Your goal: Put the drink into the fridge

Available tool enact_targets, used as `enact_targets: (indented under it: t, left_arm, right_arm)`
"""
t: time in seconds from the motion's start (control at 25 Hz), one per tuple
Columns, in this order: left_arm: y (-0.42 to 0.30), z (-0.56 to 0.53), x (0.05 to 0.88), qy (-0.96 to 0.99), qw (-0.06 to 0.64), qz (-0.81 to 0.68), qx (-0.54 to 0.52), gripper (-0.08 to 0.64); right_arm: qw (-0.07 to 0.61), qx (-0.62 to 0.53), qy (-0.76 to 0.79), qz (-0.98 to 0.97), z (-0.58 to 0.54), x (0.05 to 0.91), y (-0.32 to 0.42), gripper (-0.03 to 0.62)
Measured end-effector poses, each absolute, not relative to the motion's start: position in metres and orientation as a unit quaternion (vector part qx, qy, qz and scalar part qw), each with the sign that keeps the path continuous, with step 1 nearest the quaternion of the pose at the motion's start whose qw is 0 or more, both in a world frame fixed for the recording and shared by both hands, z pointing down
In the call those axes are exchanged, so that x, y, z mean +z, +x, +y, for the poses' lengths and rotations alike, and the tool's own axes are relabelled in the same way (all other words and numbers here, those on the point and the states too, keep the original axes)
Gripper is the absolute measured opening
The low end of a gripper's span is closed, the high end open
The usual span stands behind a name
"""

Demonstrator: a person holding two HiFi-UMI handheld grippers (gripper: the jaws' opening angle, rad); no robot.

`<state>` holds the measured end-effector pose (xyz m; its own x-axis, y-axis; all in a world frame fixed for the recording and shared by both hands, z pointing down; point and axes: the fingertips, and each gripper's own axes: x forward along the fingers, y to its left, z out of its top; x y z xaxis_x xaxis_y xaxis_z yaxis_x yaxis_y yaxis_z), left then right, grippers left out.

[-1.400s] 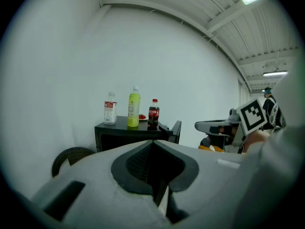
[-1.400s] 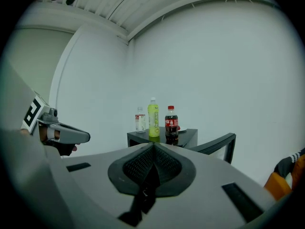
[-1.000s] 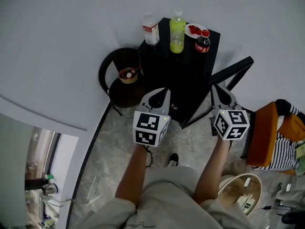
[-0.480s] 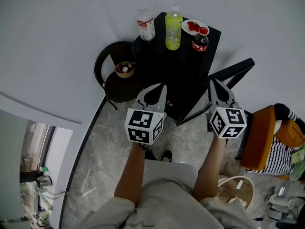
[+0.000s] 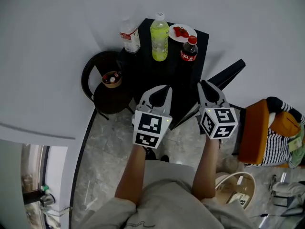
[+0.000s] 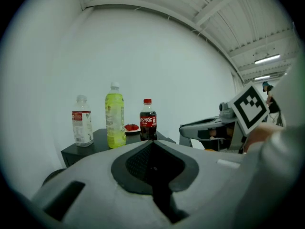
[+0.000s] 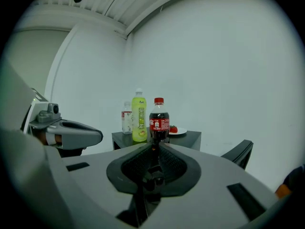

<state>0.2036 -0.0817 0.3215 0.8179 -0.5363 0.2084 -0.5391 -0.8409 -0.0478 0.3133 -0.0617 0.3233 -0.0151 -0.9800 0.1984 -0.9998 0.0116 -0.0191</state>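
**Approach stage: no drink picked up, nothing stored yet.**

Three upright bottles stand along the far edge of the black square table (image 5: 159, 75): a clear water bottle with a red label (image 5: 129, 35), a tall yellow-green bottle (image 5: 159, 37) and a dark cola bottle with a red cap (image 5: 189, 49). A white plate of red fruit (image 5: 181, 32) lies just beside the cola bottle. Grasp, carry and placement all remain, and no fridge is in view. The left gripper (image 5: 165, 88) and right gripper (image 5: 202, 83) are held side by side on outstretched forearms. Both point nearly level at the table, well apart from the bottles. Both pairs of jaws are closed together on nothing. The right gripper lines up with the cola bottle, the probable target.
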Motion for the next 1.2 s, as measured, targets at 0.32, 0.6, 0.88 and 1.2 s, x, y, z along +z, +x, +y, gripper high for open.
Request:
enact_targets:
  t: [0.32,0.6,0.88,1.2]
  left_arm:
    - [0.251,-0.133,0.306,0.970,0.022,-0.225,0.087,0.008]
    - [0.267,-0.171,0.303,0.979,0.015,-0.180,0.097,0.008]
    - [0.285,-0.181,0.303,0.982,-0.017,-0.142,0.126,0.008]
    - [0.285,-0.180,0.314,0.980,-0.040,-0.109,0.165,0.008]
  right_arm:
    - [0.070,0.088,0.688,-0.717,-0.106,0.305,0.330,0.151]
    - [0.087,0.097,0.668,-0.733,-0.144,0.305,0.327,0.226]
    - [0.108,0.107,0.665,-0.731,-0.170,0.307,0.330,0.282]
    - [0.100,0.127,0.657,-0.737,-0.185,0.314,0.328,0.288]
